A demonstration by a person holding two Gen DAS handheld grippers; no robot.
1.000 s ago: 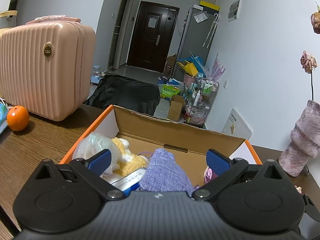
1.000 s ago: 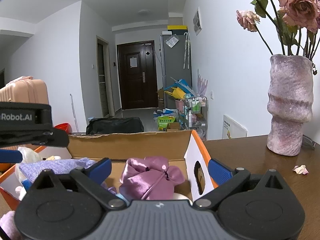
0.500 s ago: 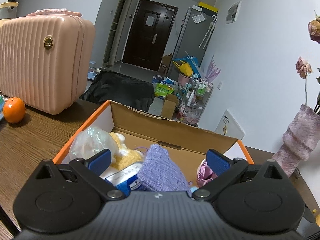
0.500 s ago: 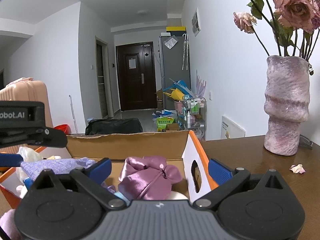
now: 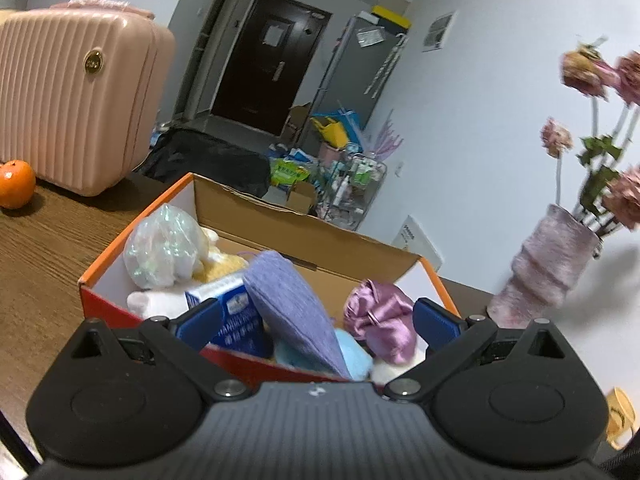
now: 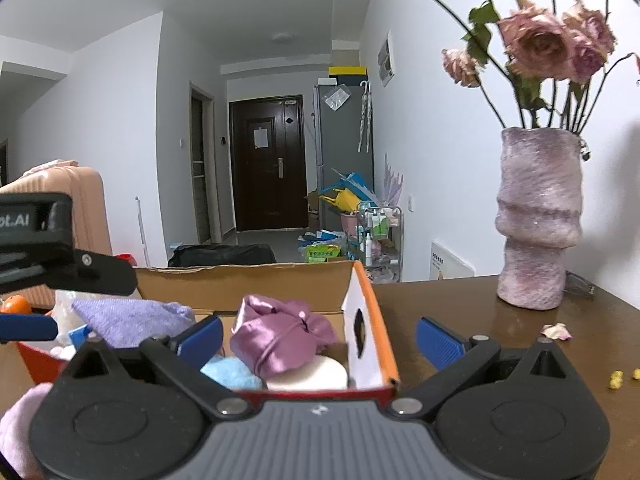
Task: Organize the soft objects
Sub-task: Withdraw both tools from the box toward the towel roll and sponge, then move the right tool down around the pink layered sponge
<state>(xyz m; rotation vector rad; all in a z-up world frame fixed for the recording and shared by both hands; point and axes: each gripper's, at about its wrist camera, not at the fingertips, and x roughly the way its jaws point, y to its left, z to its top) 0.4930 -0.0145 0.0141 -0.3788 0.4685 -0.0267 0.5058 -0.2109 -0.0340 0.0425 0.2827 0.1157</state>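
Left wrist view: the left gripper (image 5: 318,320) hangs with its blue fingers spread and nothing between them, at the near side of the orange cardboard box (image 5: 104,268) in the centre of the frame. Compared with the frame half a second earlier, the camera sits higher and farther back, so the red near wall of the box and more of its contents now show. Inside, from left to right, lie an iridescent plastic bag (image 5: 164,252), a yellow plush item (image 5: 224,270), a blue tissue pack (image 5: 236,320), a lavender knit cloth (image 5: 296,304) and a purple satin pouch (image 5: 380,320). An orange (image 5: 14,190) and a pink suitcase (image 5: 76,92) occupy the left of the frame.

Right wrist view: the right gripper (image 6: 320,336) is likewise spread and empty, facing the right end of the box. The vase (image 6: 538,220) at right appears larger and its dried roses (image 6: 536,44) fuller than before. The satin pouch rests on a cream pad (image 6: 316,374) beside a light blue sponge (image 6: 230,372).
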